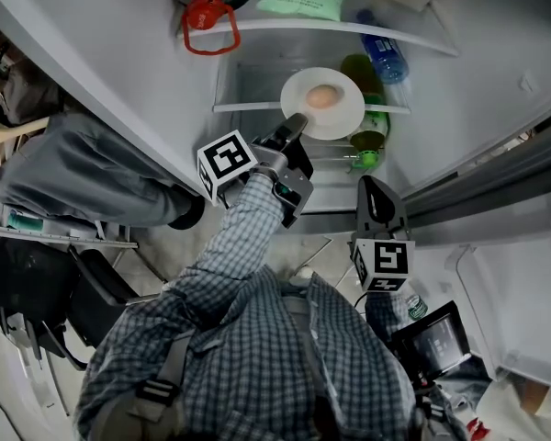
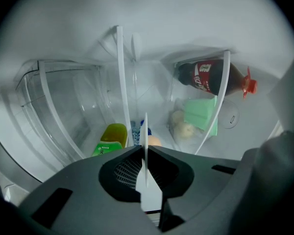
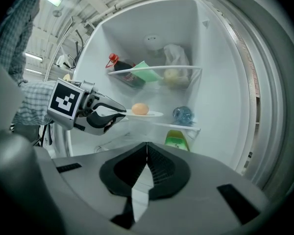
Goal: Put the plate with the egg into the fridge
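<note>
The left hand-held gripper [image 1: 295,126] pinches the rim of a round white plate [image 1: 342,118], level above a glass shelf [image 1: 248,99] inside the fridge [image 1: 119,53], with a tan egg [image 1: 322,97] sitting mid-plate. The right hand-held gripper [image 1: 368,183] is outside the fridge, jaws together, empty.

The white plate [image 1: 347,110], bearing 1 brown egg [image 1: 321,97], is held level by its rim inside the open fridge [image 1: 496,81].
</note>
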Motion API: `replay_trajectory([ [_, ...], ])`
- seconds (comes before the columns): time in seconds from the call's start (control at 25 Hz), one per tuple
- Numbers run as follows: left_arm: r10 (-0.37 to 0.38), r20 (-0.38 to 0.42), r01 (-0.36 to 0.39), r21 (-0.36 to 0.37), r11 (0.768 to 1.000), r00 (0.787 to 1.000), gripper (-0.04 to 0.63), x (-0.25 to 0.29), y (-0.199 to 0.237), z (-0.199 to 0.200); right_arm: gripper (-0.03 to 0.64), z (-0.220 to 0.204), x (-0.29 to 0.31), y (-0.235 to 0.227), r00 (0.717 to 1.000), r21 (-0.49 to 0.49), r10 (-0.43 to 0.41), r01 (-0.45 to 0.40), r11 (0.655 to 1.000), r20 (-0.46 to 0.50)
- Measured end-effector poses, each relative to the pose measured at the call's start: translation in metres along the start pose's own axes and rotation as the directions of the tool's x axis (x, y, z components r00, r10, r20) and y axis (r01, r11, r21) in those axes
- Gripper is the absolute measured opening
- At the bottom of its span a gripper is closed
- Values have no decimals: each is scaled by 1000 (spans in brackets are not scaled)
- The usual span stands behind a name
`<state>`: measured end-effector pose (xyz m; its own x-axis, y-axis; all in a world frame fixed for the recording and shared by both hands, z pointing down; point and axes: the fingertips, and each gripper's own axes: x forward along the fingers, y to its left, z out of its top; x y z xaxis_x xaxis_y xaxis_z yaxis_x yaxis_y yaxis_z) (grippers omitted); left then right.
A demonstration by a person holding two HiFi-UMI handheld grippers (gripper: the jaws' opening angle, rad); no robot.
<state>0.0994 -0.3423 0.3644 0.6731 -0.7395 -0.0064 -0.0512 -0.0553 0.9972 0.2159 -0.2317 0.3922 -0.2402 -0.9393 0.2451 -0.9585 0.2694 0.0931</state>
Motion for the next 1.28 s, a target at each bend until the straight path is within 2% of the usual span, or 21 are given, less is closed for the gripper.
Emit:
replay_trajectory([
  [0.28, 17, 14, -17, -16, 1000, 1000, 18, 6, 6, 4, 8, 9, 6, 0, 1000, -5, 9, -9, 1000, 20],
  [0.48, 28, 12, -27, -26, 999, 1000, 17, 10, 10, 3, 8, 3, 7, -3, 1000, -26, 10, -10, 1000, -3],
  [0.68, 34, 12, -34, -32, 999, 999, 18, 13, 13, 4, 8, 12, 12, 0, 1000, -44, 16, -15, 999, 23],
  [1.08, 31, 16, -30, -42, 999, 999, 18, 18, 15, 11, 8, 25, 26, 2, 999, -149, 33, -28, 988, 35],
  [1.28, 26, 17, -26, -48, 999, 1000, 18, 20, 16, 13, 8, 37, 36, 4, 997, -252, 44, -28, 967, 59],
])
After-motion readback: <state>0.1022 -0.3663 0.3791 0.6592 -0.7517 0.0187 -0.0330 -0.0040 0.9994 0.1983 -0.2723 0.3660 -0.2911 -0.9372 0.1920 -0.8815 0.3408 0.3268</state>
